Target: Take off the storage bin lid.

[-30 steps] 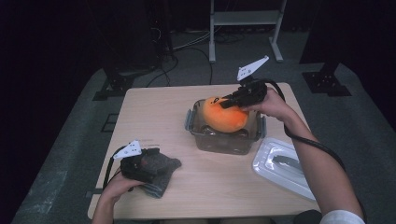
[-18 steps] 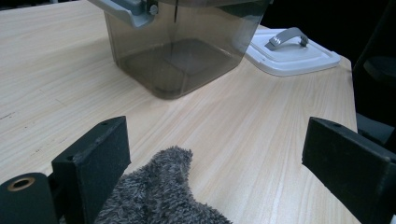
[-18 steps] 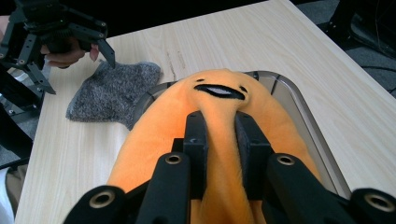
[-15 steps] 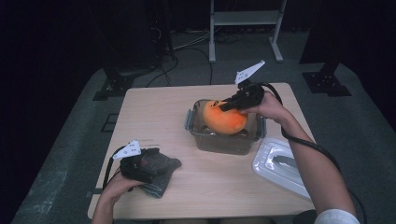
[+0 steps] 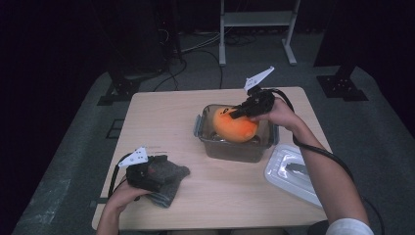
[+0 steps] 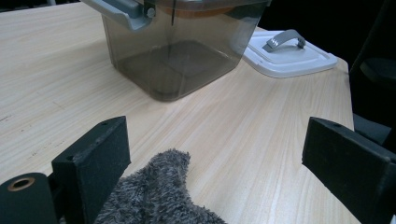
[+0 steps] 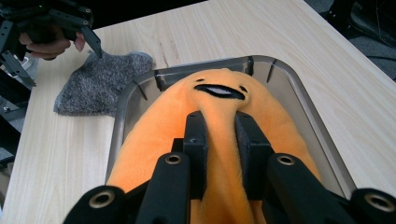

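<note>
Orange plush toy pinched in ridge of fabric between closed jaws of right gripper; body lay directly under fingers, sunk partly into clear container, top above rim. Long axis ran along container's length, face end pointing away from jaws. Left gripper, jaws spread wide, rested well apart over grey sock. White lid lay beside container, right hand nearer.

Overhead camera, two close tong-mounted cameras
</note>
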A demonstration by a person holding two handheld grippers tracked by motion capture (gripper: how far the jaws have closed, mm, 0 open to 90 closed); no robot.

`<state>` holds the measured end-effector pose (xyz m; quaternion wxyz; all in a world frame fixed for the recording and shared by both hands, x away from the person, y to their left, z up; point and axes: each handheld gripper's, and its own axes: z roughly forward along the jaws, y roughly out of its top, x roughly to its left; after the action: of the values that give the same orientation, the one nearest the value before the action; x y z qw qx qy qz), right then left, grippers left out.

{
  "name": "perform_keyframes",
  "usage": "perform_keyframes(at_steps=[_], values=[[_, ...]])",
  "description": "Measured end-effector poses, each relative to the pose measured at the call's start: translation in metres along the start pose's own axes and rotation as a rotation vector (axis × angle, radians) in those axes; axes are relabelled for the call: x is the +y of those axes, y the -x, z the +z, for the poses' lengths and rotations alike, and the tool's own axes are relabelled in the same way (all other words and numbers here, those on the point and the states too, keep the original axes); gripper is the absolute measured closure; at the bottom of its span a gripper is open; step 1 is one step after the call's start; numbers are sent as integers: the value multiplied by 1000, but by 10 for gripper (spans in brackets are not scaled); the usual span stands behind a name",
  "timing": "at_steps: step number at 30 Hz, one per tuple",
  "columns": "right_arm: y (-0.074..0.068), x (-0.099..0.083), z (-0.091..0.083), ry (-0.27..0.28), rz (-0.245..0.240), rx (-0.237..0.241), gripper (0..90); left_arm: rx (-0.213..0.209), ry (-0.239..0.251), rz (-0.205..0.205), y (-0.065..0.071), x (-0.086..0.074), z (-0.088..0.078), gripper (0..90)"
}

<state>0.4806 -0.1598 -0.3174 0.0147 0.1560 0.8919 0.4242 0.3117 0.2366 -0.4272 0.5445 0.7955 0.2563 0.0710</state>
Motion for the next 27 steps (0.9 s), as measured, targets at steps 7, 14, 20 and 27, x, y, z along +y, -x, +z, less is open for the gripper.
perform_keyframes(at_steps=[7, 14, 20, 27], values=[[3, -3, 4, -13, 0, -1, 761, -7, -3, 0, 1, 0, 1, 68], [5, -6, 11, -31, 1, -5, 760, -6, -1, 3, 1, 0, 1, 68], [6, -7, 18, -46, 4, -4, 758, -6, -1, 0, 1, 0, 0, 68], [6, -7, 24, -67, -5, 0, 758, -6, 1, 1, 1, 0, 0, 68]])
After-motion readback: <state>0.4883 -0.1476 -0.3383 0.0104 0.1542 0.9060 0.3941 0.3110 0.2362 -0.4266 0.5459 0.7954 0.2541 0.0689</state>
